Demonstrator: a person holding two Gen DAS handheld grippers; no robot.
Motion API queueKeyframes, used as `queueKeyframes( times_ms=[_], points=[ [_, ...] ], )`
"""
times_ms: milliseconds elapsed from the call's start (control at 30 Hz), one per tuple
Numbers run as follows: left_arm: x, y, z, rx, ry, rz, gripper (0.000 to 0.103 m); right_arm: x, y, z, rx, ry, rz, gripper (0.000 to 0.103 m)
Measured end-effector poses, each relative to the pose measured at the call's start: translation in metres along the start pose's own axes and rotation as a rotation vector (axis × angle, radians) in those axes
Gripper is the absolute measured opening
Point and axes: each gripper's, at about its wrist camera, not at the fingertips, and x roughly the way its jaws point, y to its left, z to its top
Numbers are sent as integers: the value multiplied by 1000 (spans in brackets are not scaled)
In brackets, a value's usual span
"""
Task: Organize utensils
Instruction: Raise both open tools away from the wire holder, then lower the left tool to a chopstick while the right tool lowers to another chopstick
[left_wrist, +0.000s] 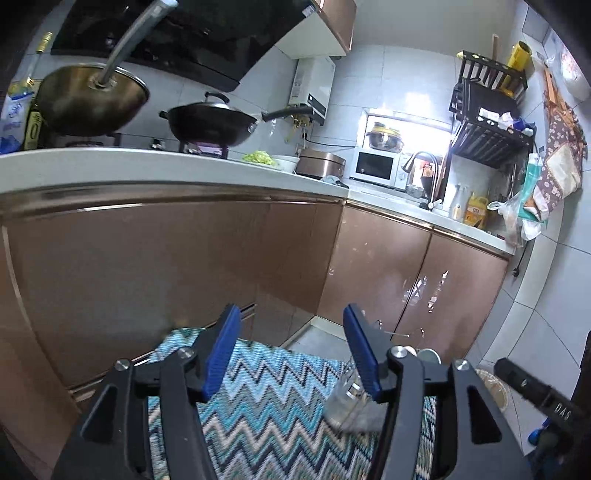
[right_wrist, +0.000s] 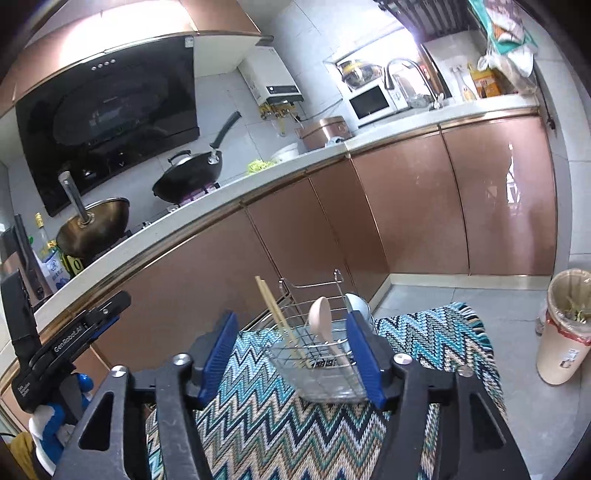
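**Both grippers open above the utensil rack on the patterned cloth**

While both hand-held tools hover over the zigzag-patterned blue, teal and cream woven cloth (right_wrist: 436, 332), neither grips anything. The right gripper (right_wrist: 293, 354) has its blue-padded jaws spread, with nothing pressed between the pads; the chrome wire utensil rack (right_wrist: 314, 317) merely shows through the gap, farther along the cloth. The left gripper (left_wrist: 291, 350) is likewise released, its pads apart over bare cloth; a clear glass object (left_wrist: 345, 400), blurred, shows beside and partly behind its right-hand finger, and contact cannot be judged.

The rack stands on the cloth in front of the copper-coloured cabinet doors (right_wrist: 406, 206). Leaning inside it are a pair of pale wooden chopsticks (right_wrist: 279, 317) and a beige long-handled spoon (right_wrist: 323, 314), bowl uppermost. A grey metal cup (right_wrist: 356, 302) sits just behind the rack.

Handling, as judged: chopsticks are light, stiff and thin, and likely to roll or slip between flat pads; grasp both together near mid-length, across the shafts. The spoon appears rigid and smooth; take its handle below the bowl. The wire rack looks light and may tip if a leaning utensil is dragged sideways.
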Motion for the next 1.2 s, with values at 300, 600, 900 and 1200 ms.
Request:
queueKeyframes(
  times_ms=[300,600,900,1200],
  points=[
    [-93,45,22,-1,3,32,59,-74,43,5,-45,-99,-43,102],
    [-174,72,26,2,-16,86,64,-128,84,0,-62,-159,-38,103],
    [-212,78,16,1,26,80,69,-171,121,-7,-139,-249,17,103],
    [-196,89,-11,-73,200,-18,69,-170,123,-16,-125,-197,82,103]
  ],
)
